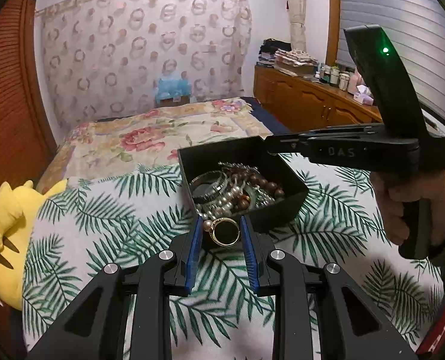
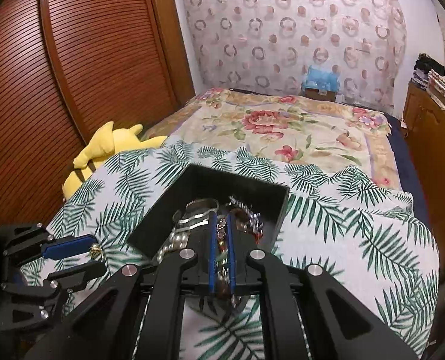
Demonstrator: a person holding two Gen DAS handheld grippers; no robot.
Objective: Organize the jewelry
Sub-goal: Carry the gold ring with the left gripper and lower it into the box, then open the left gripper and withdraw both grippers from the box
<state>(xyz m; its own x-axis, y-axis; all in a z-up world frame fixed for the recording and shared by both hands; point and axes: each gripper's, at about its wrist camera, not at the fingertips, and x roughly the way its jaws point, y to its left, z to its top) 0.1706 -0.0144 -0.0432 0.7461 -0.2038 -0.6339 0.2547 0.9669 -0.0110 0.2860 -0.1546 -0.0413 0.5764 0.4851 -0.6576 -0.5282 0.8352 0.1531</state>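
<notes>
Bedroom clutter frames the work: a bed (image 1: 150, 138) under a floral quilt, with a palm-leaf cloth (image 1: 102, 219) spread over its near end and a black box (image 1: 282, 207) sitting on that cloth as the landmark.

Inside the box lies a heap of jewelry: a silver bangle (image 1: 207, 183), a pearl strand (image 1: 225, 201) and wooden beads (image 1: 267, 186), all tangled together. Judging by that heap, the sorting is at an early stage; nothing is laid out in separate groups anywhere on the cloth, so most of the work remains.

Just in front of the box's near corner, the left tool (image 1: 220, 234) has its blue pads clamped on a gold ring (image 1: 224, 232) with a dark centre, lifted clear of the pile; a pearl hangs at its left edge. Above the box's right side, the right tool (image 2: 220, 240), gripped by a hand (image 1: 402, 204), has its pads drawn nearly together on a thin beaded strand (image 2: 221, 234) that trails back between them.

Whether that strand is a bracelet or a necklace is hard to tell, since the pads cover most of it and its lower end is blurred. The box floor is hidden under the heap, and no place for the sorted pieces shows in either view. A yellow plush toy (image 1: 9, 228) lies left of the box, partly cut off.
</notes>
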